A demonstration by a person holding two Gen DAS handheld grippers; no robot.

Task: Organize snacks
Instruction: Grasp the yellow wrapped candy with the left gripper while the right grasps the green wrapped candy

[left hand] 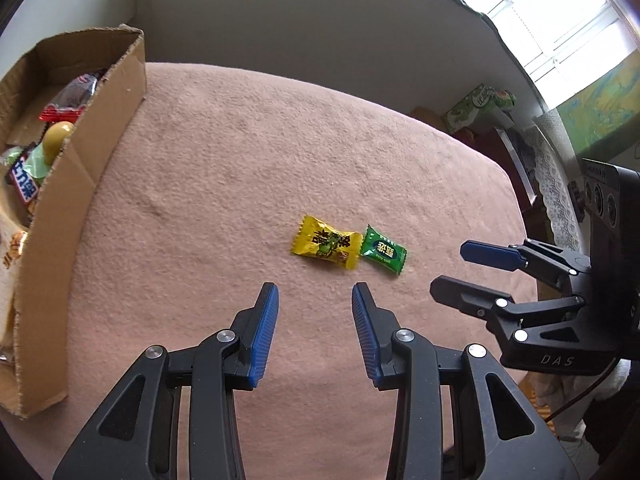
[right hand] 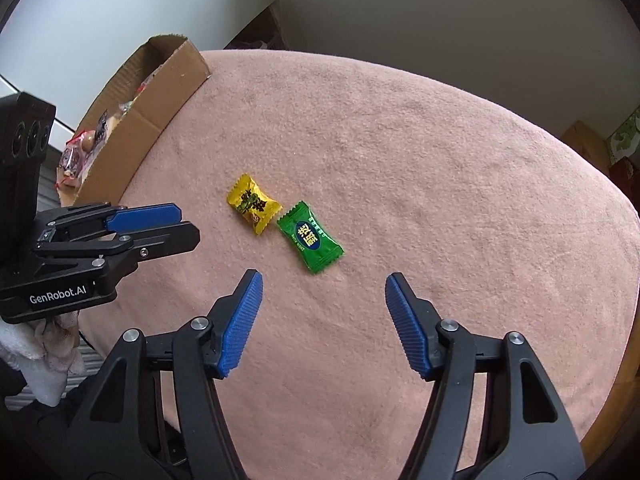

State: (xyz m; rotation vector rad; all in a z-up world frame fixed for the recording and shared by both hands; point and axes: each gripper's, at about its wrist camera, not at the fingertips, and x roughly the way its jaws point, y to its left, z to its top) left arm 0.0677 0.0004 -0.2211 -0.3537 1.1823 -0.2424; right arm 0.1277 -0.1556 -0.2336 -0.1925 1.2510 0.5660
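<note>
Sweets lie side by side near the middle of a round table covered with a pink cloth (left hand: 240,160): a yellow sweet (left hand: 325,247) and a green sweet (left hand: 383,253), the 2 wrappers just touching or nearly so at their near ends. In the right wrist view the yellow sweet (right hand: 253,209) sits to the left of the green sweet (right hand: 311,237). The left gripper (left hand: 315,298) hangs over the cloth just short of the yellow sweet, its blue pads apart with only cloth between them. The right gripper (right hand: 323,290) hangs just short of the green sweet, its jaws spread wider and likewise holding nothing. Each gripper shows in the other's view from the side, clear of both sweets. A cardboard box (left hand: 72,216) stands at the left edge of the table, well apart from the 2 sweets, with several wrapped snacks (left hand: 68,100) already inside it. A hand in a white glove (right hand: 44,344) holds the left gripper from below.
</note>
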